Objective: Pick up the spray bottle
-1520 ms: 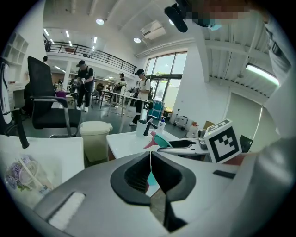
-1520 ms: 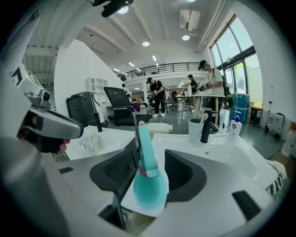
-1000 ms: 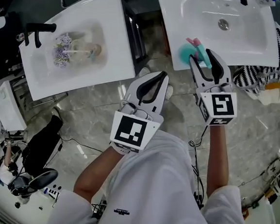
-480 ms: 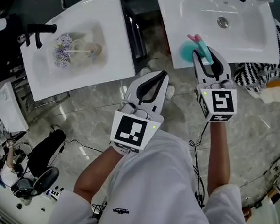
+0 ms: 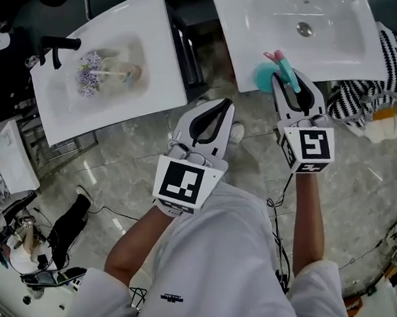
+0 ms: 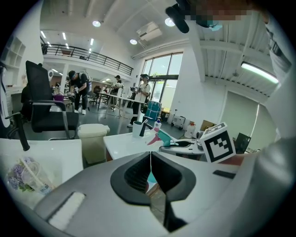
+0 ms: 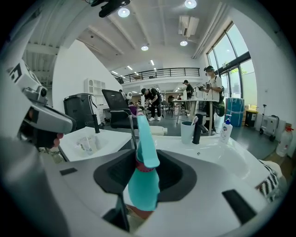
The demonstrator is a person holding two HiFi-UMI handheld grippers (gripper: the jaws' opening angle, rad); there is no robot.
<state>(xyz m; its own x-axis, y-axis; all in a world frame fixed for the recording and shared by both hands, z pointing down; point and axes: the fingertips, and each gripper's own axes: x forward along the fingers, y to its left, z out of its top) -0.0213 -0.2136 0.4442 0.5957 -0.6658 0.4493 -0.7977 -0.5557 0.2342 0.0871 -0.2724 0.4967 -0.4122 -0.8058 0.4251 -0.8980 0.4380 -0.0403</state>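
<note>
The spray bottle [image 5: 267, 78] is teal with a pink trigger and stands at the near left edge of the right sink [image 5: 344, 52]. My right gripper [image 5: 290, 84] is shut on it, its pads pressing the neck and upper body. In the right gripper view the bottle [image 7: 144, 183] stands upright between the jaws, nozzle head on top. My left gripper [image 5: 226, 106] hangs over the floor between the two sinks, shut, with nothing in it. In the left gripper view its tips [image 6: 150, 156] meet in a thin line, with the bottle [image 6: 159, 137] small beyond them.
A second white sink [image 5: 160, 75] at the left holds a purple bunch and a clear item [image 5: 92, 68], with a black tap [image 5: 57, 44] behind. A striped cloth [image 5: 379, 87] hangs off the right sink's edge. A cup and a soap bottle [image 7: 225, 129] stand by the right tap.
The right jaws have closed from wide open onto the spray bottle. Both grippers have risen a little, the bottle with the right one.
</note>
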